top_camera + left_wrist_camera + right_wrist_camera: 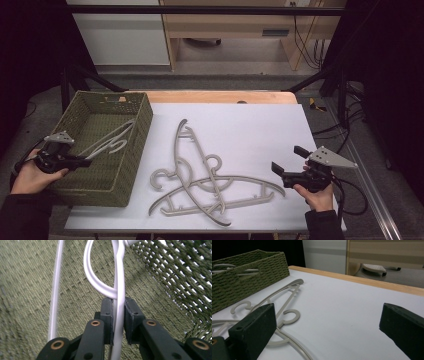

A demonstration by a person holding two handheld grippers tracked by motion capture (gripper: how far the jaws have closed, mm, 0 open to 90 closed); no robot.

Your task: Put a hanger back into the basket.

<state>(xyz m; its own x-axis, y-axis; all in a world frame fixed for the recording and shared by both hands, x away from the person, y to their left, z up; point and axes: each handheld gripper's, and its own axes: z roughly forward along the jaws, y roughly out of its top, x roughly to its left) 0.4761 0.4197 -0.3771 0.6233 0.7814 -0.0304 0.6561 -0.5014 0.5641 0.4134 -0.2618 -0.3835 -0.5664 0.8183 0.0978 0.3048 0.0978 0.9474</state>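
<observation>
A pale grey plastic hanger (112, 140) lies slanted inside the green woven basket (145, 125) at the table's left. My left gripper (87, 160) reaches over the basket's near-left rim and is shut on that hanger. In the left gripper view the hanger's stem (120, 277) runs between the two pads (107, 315), which press on it above the basket's woven floor (30, 290). Three more grey hangers (200, 170) lie crossed in a pile on the white tabletop. My right gripper (288, 159) rests open to the right of that pile, with nothing between its jaws.
The white sheet (250, 125) covers the table, with a wooden edge (220, 96) at the back. In the right gripper view (328, 312) the hangers (287, 297) and the basket's side (249, 272) lie to the left. Black frame bars stand at both sides.
</observation>
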